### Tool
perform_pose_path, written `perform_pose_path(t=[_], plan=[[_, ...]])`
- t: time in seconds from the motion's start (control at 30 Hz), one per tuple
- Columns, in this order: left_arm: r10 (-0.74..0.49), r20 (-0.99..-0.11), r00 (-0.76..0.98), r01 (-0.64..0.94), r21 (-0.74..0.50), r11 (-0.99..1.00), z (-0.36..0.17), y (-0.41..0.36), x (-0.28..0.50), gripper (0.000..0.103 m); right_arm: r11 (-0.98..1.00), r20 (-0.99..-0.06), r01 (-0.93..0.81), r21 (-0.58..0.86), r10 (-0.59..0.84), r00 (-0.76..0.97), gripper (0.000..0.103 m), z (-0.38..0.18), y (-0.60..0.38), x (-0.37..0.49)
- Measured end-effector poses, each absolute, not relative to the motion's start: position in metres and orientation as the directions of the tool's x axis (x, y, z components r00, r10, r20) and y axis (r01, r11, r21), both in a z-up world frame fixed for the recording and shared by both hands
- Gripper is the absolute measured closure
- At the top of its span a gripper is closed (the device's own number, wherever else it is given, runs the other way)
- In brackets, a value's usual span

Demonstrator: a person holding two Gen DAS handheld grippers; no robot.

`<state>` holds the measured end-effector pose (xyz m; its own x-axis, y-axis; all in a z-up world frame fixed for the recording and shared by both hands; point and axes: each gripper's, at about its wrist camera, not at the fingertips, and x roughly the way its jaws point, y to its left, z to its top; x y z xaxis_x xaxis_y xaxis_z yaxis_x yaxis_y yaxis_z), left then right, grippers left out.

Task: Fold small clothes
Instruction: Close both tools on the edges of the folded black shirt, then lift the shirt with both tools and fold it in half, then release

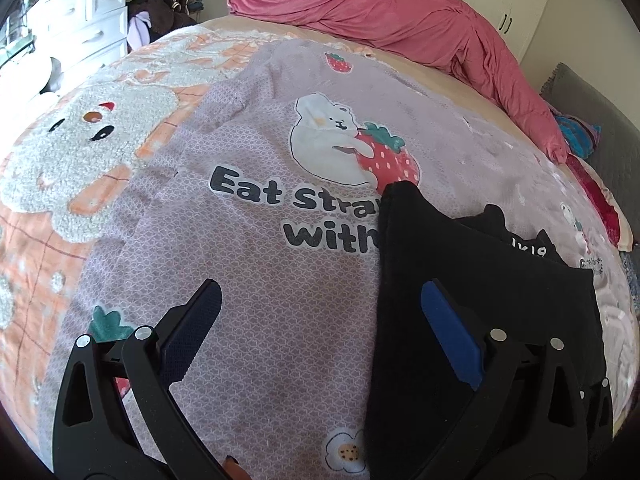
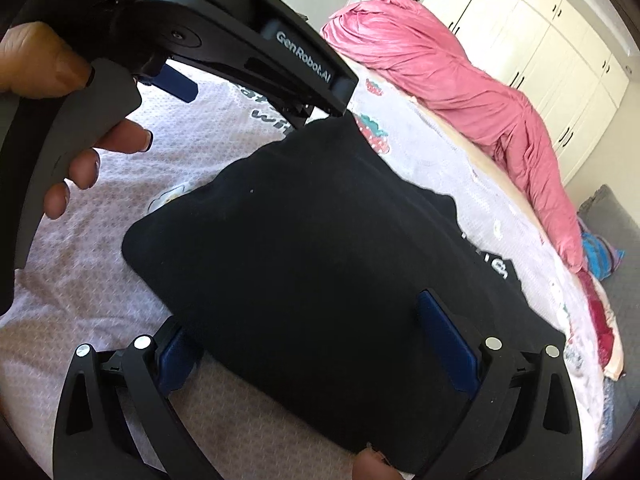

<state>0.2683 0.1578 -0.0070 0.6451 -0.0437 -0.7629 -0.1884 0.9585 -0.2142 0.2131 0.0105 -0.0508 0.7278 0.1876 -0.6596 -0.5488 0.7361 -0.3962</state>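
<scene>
Blue-padded fingers (image 2: 448, 340) of the right gripper (image 2: 312, 344) were seen nearest the lens, spread wide with the black garment (image 2: 320, 240) lying between and beneath them; nothing was clamped, though the left pad seemed tucked at the cloth's near edge. It was judged that the tongs had been lowered there either to press the fold flat or to take hold of the near edge for a further fold.

On the lilac bedspread (image 1: 260, 320), printed with a bear and strawberry, the garment was laid as a compact, roughly rectangular bundle, with a scrap of white lettering showing at its far side. It appeared already folded at least once.

From the left wrist view, the left gripper (image 1: 320, 320) was likewise held wide open and empty, one finger over bare bedspread and the other above the garment's left edge (image 1: 384, 280). That placement was judged to suit steadying or catching that edge. In the right wrist view a hand (image 2: 80, 160) was seen round the left gripper's handle.

A bunched pink quilt (image 1: 400, 12) was left well apart along the far side of the bed.
</scene>
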Motion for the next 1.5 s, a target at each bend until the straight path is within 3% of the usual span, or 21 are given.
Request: perform_pose_path(t=[0.1, 0.13, 0.2, 0.3, 0.33, 0.4, 0.8, 0.93, 1.13, 1.2, 1.3, 1.5], plan=[[-0.057, -0.764, 0.642, -0.188, -0.229, 0.955, -0.009, 0.160, 0.271, 0.009, 0.724, -0.614, -0.537, -0.432, 0.200, 0.764, 0.008, -0.047, 0.010, 0.213], [-0.061, -0.764, 0.642, -0.188, -0.235, 0.954, -0.009, 0.161, 0.272, 0.009, 0.721, -0.591, -0.536, -0.440, 0.216, 0.777, 0.023, -0.044, 0.009, 0.211], [-0.078, -0.762, 0.643, -0.185, -0.254, 0.949, -0.010, 0.162, 0.274, 0.009, 0.720, -0.577, -0.549, -0.424, 0.252, 0.777, 0.039, -0.039, 0.004, 0.209], [-0.144, -0.740, 0.657, -0.163, -0.327, 0.931, -0.008, 0.163, 0.276, 0.009, 0.724, -0.561, -0.562, -0.401, 0.291, 0.775, 0.073, -0.033, -0.003, 0.205], [-0.172, -0.731, 0.660, -0.153, -0.354, 0.923, -0.008, 0.163, 0.276, 0.009, 0.723, -0.558, -0.570, -0.391, 0.307, 0.771, 0.081, -0.032, -0.005, 0.202], [-0.204, -0.718, 0.665, -0.137, -0.386, 0.912, -0.007, 0.160, 0.277, 0.009, 0.725, -0.539, -0.578, -0.374, 0.337, 0.772, 0.086, -0.029, -0.011, 0.196], [-0.373, -0.673, 0.639, -0.031, -0.507, 0.861, -0.015, 0.130, 0.288, 0.010, 0.751, -0.492, -0.566, -0.339, 0.372, 0.787, 0.093, -0.017, -0.028, 0.183], [-0.354, -0.685, 0.636, -0.034, -0.483, 0.875, -0.015, 0.120, 0.289, 0.013, 0.768, -0.461, -0.543, -0.340, 0.367, 0.808, 0.094, -0.012, -0.038, 0.177], [-0.379, -0.664, 0.644, 0.008, -0.490, 0.872, -0.011, 0.110, 0.286, 0.063, 0.792, -0.444, -0.524, -0.314, 0.365, 0.818, 0.095, -0.009, -0.050, 0.174], [-0.376, -0.658, 0.652, 0.019, -0.481, 0.877, -0.008, 0.106, 0.285, 0.084, 0.796, -0.437, -0.517, -0.315, 0.362, 0.823, 0.095, -0.009, -0.053, 0.170], [-0.357, -0.647, 0.674, 0.046, -0.445, 0.895, 0.004, 0.095, 0.278, 0.091, 0.809, -0.430, -0.506, -0.300, 0.358, 0.828, 0.095, -0.007, -0.060, 0.167], [-0.367, -0.604, 0.708, 0.089, -0.439, 0.894, 0.029, 0.068, 0.269, 0.092, 0.854, -0.408, -0.463, -0.239, 0.344, 0.846, 0.096, 0.003, -0.092, 0.164]])
